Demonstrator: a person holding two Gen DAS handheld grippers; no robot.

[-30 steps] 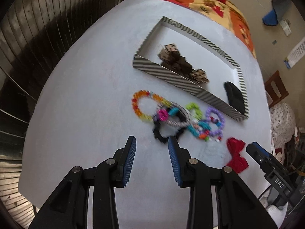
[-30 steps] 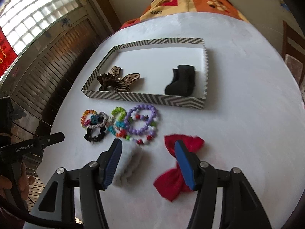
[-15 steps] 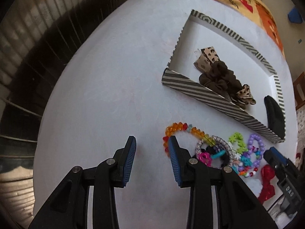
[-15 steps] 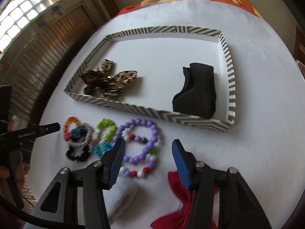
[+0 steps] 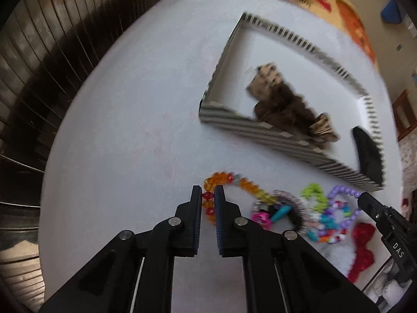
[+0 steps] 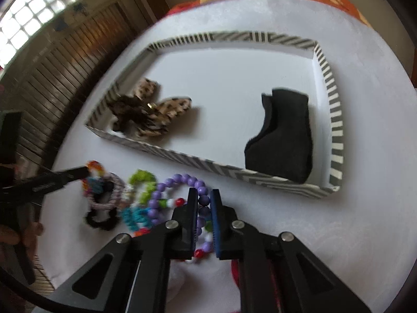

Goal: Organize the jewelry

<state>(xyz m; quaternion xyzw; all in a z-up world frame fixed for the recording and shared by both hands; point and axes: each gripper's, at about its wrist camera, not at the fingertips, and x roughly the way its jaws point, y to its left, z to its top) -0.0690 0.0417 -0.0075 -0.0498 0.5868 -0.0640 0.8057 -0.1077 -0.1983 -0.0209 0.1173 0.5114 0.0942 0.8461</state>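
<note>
Clamping a strand each, both grippers have just closed: the left gripper (image 5: pixel 208 195) pinches the orange bead bracelet (image 5: pixel 234 185), the right gripper (image 6: pixel 200 199) the purple bead bracelet (image 6: pixel 179 182). Between them on the white counter (image 5: pixel 125 130) lies a tangle of bracelets and hair ties (image 6: pixel 117 195), which may drag along. Beyond, the striped tray (image 6: pixel 336 130) holds only a leopard scrunchie (image 6: pixel 148 112) and a black pouch (image 6: pixel 284 140). Most sorting seems undone; a red bow (image 5: pixel 363 247) waits beside.

Orange bead bracelet (image 5: pixel 234 182), purple bead bracelet (image 6: pixel 179 182) on table, claw-pinched.
</note>
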